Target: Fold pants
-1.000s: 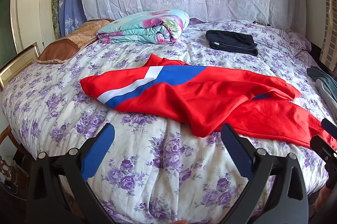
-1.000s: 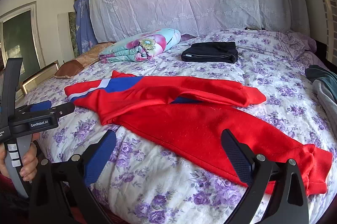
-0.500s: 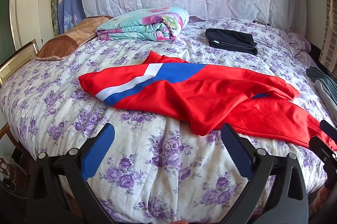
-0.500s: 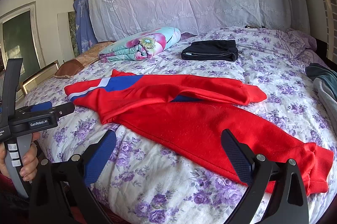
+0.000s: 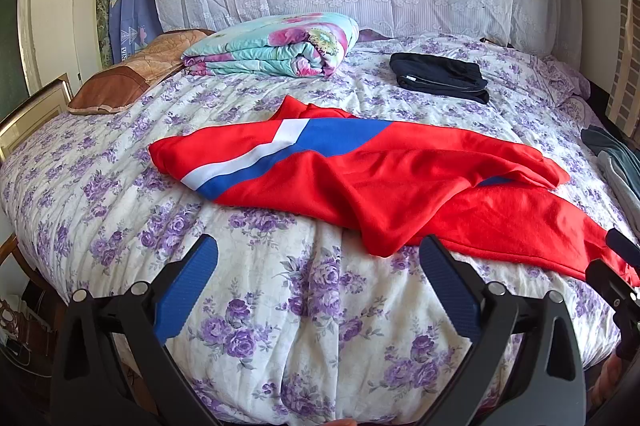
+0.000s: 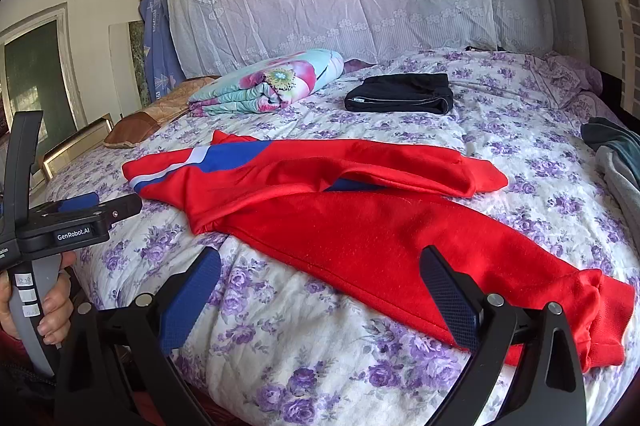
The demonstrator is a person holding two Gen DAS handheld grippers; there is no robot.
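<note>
A: Where are the red pants (image 5: 400, 182)?
B: Spread crumpled across the middle of the flowered bed (image 5: 280, 306), waistband left, one cuff at the near right edge.
A: And the grippers?
B: Left gripper (image 5: 318, 274) and right gripper (image 6: 320, 278) hover near the bed edge, jaws wide apart, holding nothing. A folded black garment (image 6: 400, 94) lies far behind.
</note>
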